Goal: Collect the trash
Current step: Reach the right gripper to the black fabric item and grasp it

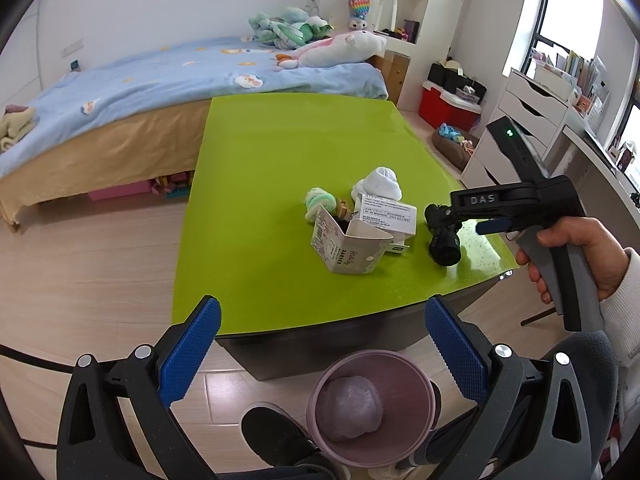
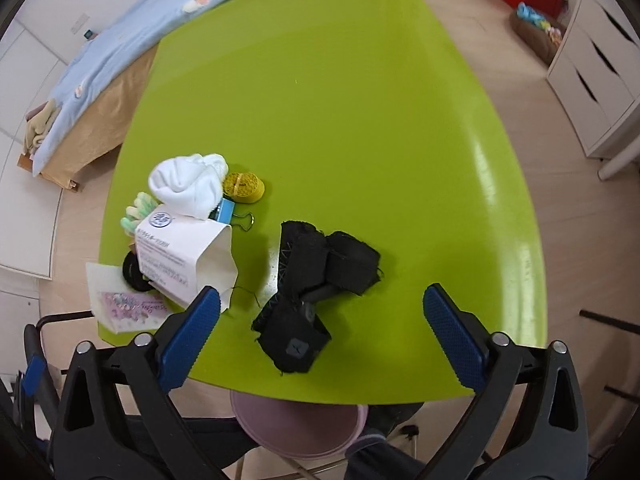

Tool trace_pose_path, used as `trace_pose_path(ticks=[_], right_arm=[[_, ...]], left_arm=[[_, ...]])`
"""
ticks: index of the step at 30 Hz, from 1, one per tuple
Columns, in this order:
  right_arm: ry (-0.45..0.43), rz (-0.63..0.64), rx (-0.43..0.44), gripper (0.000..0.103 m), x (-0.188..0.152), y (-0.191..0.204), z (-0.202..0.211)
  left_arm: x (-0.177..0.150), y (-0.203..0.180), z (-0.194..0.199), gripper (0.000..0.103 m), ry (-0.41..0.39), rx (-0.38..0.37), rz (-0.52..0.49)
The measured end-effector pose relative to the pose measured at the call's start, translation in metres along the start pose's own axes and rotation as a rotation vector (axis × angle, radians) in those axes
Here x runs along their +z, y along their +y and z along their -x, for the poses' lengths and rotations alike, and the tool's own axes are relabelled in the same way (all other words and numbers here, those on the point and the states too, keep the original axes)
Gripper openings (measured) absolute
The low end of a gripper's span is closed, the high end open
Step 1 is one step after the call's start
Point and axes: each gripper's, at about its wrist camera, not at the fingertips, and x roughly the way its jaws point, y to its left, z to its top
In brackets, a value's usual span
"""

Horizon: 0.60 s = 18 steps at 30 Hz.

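Observation:
On the green table (image 2: 360, 100) lies a black frayed fabric bundle (image 2: 352, 260) near the front edge. My right gripper (image 2: 322, 300) hangs over it, open, with the fabric between its blue pads and neither pad touching it. To the left is a pile: a white sock (image 2: 188, 188), a white carton (image 2: 180, 256) and a printed paper box (image 1: 348, 248). My left gripper (image 1: 324, 344) is open and empty, off the table's near edge above a pink bin (image 1: 400, 376). A crumpled plastic bag (image 1: 352, 408) sits in the bin. A hand (image 1: 576, 252) holds the right gripper's handle.
A yellow tape roll (image 2: 242, 188) and a blue binder clip (image 2: 226, 210) lie beside the sock. A bed (image 1: 120, 92) stands behind the table on the left, white drawers (image 1: 520, 112) and a red box (image 1: 444, 112) on the right. A dark shoe (image 1: 272, 436) is beside the bin.

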Motion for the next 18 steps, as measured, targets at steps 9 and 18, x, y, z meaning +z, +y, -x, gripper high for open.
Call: trace_pose_path(ticks=[9, 18], right_arm=[[0.023, -0.028, 0.072, 0.027, 0.002, -0.003, -0.005], [-0.049, 0.010, 0.125, 0.024, -0.019, -0.006, 0.032]], left_arm=[[0.000, 0.001, 0.001, 0.098, -0.002, -0.005, 0.006], [0.006, -0.006, -0.002, 0.098, 0.005, -0.006, -0.026]])
